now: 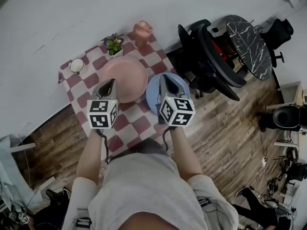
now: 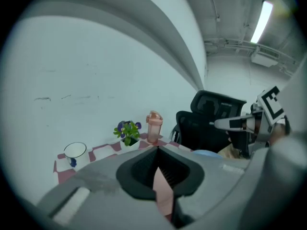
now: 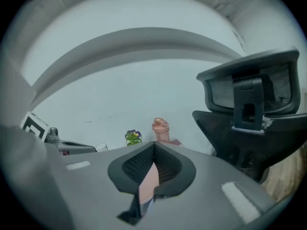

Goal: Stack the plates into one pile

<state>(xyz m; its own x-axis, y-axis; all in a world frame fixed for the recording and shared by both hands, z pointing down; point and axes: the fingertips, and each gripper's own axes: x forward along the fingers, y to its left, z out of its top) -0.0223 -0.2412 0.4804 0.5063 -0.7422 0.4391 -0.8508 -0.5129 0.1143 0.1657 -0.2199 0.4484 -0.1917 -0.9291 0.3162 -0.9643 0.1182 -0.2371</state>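
Two plates lie side by side on the table (image 1: 72, 80), not stacked. The pink plate (image 1: 127, 73) is round, matt and shallow, with a raised rim, and sits at the middle of the red-and-white checked cloth (image 1: 136, 123). The blue plate (image 1: 152, 94) is also round and lies just to its right, at the cloth's right edge. Whether the two rims touch cannot be told.

The left gripper (image 1: 111, 83) hovers over the near rim of the pink plate and hides that part. Its fingers are closed, ribbed black pads tip to tip with nothing clamped; in the left gripper view only a pink strip shows through the slot below the tips. The right gripper (image 1: 165, 79) hangs over the blue plate and covers its middle. Its fingers are likewise closed on nothing, and a pink sliver shows below them that cannot be identified.

A white marker cube (image 1: 102, 113) printed with black squares rides on the left gripper, with a matching one on the right — the patterns carry no legible text.

Along the wall side stand a white mug (image 1: 76, 65) with a dark rim, a potted plant (image 1: 114, 44) with purple and yellow flowers, and a lidded pink bottle (image 1: 142, 31). The person's torso cuts off the table's near edge. A black mesh office chair (image 1: 211, 56) stands to the right on the plank floor (image 1: 225, 128).
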